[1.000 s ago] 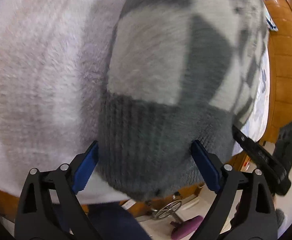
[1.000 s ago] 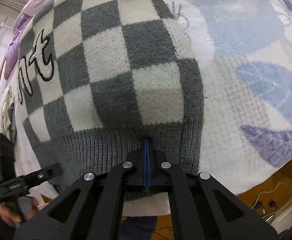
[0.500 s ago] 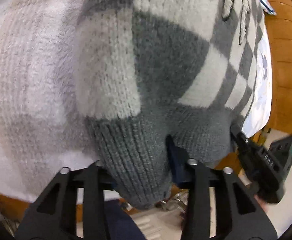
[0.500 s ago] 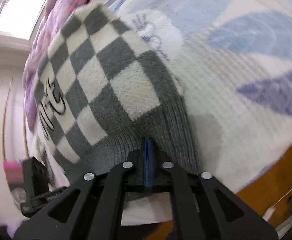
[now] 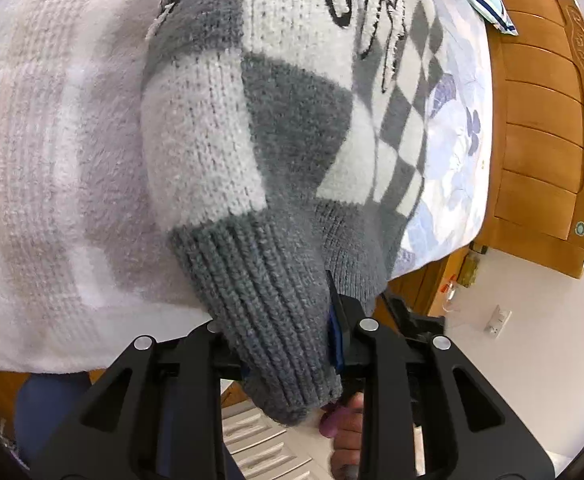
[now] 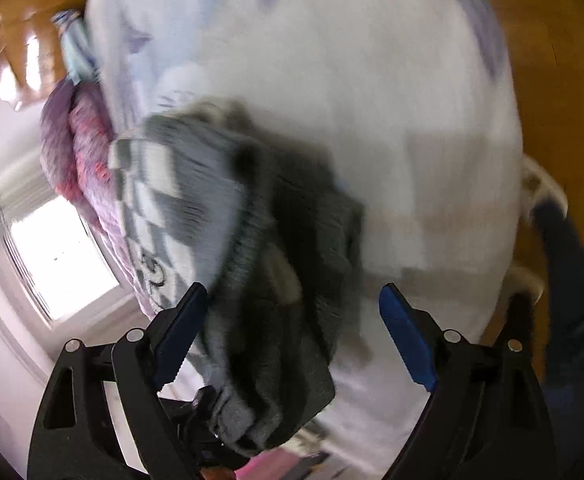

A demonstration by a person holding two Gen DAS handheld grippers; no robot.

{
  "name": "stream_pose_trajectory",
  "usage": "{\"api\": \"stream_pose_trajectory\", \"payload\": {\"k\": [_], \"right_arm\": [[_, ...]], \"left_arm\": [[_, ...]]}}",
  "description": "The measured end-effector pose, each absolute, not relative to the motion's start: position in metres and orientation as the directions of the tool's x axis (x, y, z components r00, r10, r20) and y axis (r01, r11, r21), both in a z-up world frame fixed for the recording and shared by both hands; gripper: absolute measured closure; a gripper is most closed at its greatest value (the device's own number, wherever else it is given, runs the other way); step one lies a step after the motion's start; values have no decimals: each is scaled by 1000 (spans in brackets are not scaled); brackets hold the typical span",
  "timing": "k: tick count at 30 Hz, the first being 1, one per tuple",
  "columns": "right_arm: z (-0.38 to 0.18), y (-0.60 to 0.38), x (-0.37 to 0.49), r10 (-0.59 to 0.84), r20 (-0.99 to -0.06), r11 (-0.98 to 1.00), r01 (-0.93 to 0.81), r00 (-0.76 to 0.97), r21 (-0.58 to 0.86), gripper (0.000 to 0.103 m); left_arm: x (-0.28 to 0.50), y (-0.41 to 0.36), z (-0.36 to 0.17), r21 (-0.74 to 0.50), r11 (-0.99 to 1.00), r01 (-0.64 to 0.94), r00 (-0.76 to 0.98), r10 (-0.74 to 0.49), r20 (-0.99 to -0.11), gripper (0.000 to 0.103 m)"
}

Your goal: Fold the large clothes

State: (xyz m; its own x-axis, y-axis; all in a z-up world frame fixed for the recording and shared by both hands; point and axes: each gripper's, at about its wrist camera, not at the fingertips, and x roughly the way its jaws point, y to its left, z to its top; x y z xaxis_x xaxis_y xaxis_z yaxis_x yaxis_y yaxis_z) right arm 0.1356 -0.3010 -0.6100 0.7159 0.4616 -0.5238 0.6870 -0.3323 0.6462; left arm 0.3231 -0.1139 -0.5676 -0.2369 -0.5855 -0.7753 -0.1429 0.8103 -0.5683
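Left gripper (image 5: 288, 344) jaws clenched on the checkered sweater's (image 5: 276, 128) grey ribbed hem at the bed's (image 5: 32, 160) near edge. Right gripper (image 6: 288, 332) jaws released, spread beside the bunched sweater.

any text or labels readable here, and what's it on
Nothing can be read for sure.
Sweater: large white outlined letters across the checkered front, cut off and warped in the left wrist view, blurred in the right wrist view; unreadable.
Wooden bed frame: small round sticker, too small to read.
Left gripper and right gripper: no markings visible.
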Motion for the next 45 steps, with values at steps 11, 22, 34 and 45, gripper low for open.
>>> {"api": "stream_pose_trajectory", "payload": {"k": [11, 22, 34, 45], "right_arm": [[-639, -279, 149, 390, -354, -538, 522, 850, 662, 8], [-637, -284, 197, 404, -371, -417, 529, 836, 739, 39], [-552, -310, 228, 504, -559, -14, 653, 658, 757, 68], [-391, -303, 283, 550, -618, 433, 440, 562, 786, 69]], "left_arm": [[326, -76, -554, -629, 760, -162, -249, -648, -720, 77], [322, -67, -566, -620, 762, -190, -256, -648, -718, 74], [322, -80, -567, -584, 766, -270, -113, -627, -770, 69], [366, -68, -414, -647, 748, -148, 94, -641, -762, 76]]}}
